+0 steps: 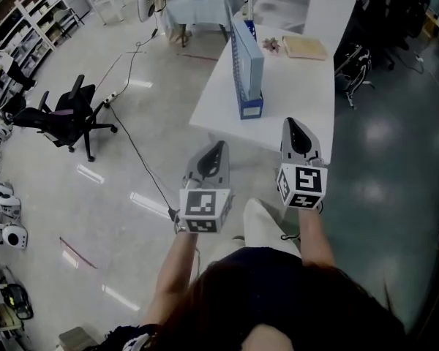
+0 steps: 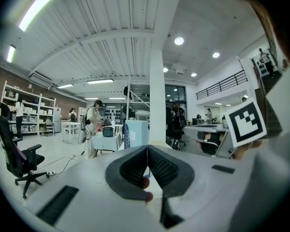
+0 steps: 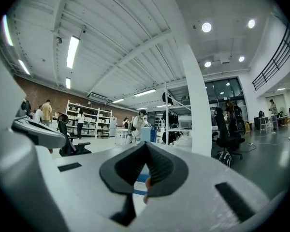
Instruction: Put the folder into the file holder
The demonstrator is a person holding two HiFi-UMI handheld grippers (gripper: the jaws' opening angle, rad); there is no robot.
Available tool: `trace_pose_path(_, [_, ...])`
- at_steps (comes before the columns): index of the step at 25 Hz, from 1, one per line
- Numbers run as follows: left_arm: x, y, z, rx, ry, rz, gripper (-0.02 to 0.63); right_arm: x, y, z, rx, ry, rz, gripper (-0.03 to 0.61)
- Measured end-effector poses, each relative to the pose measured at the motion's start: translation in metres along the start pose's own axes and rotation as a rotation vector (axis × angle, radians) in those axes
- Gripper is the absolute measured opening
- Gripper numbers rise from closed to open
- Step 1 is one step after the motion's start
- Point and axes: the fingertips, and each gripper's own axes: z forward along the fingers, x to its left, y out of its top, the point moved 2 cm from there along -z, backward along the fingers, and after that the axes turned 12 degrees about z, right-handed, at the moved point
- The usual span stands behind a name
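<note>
Obstruction first: the person's hair and dark top fill the bottom of the head view and hide the elbows. Only the bare forearms (image 1: 177,265) show, reaching up the frame. In the right gripper view, a blue-and-white shape glimpsed through the gap behind the jaws is too fragmentary to identify. At the far end of the white surface (image 1: 293,86) lie a tan pad (image 1: 304,47) and, just beside it, a pinkish object (image 1: 269,45), both too small to make out further.

Left gripper (image 1: 216,151) sits at lower centre of the head view, above the floor (image 1: 132,167), marker cube toward the person. Right gripper (image 1: 294,126) is just right of it and slightly higher in the frame, overlapping the near edge of the surface. Both point up the frame, roughly level. Jaws of the left gripper (image 2: 147,148) are pressed together at the tips with nothing between them. Those of the right gripper (image 3: 146,145) are likewise closed and empty.

Folder (image 1: 247,58), pale blue, stands upright in the blue file holder (image 1: 251,110) on the surface, upper centre of the head view, well apart from both grippers. A black office chair (image 1: 69,115) stands on the floor at the left.
</note>
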Motion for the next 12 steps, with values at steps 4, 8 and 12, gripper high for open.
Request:
trace_pose_path(4, [-0.003, 0.005, -0.015, -0.022, 0.0, 0.008, 0.006, 0.005, 0.004, -0.023, -0.008, 0.004, 0.003, 0.002])
trace_pose_path(8, [-0.004, 0.017, -0.03, -0.052, 0.014, 0.036, 0.006, 0.008, 0.009, -0.044, -0.031, 0.019, 0.017, 0.002])
trace_pose_path(12, [-0.005, 0.021, -0.045, -0.067, 0.017, 0.05, 0.006, 0.014, 0.017, -0.064, -0.052, 0.036, 0.024, 0.002])
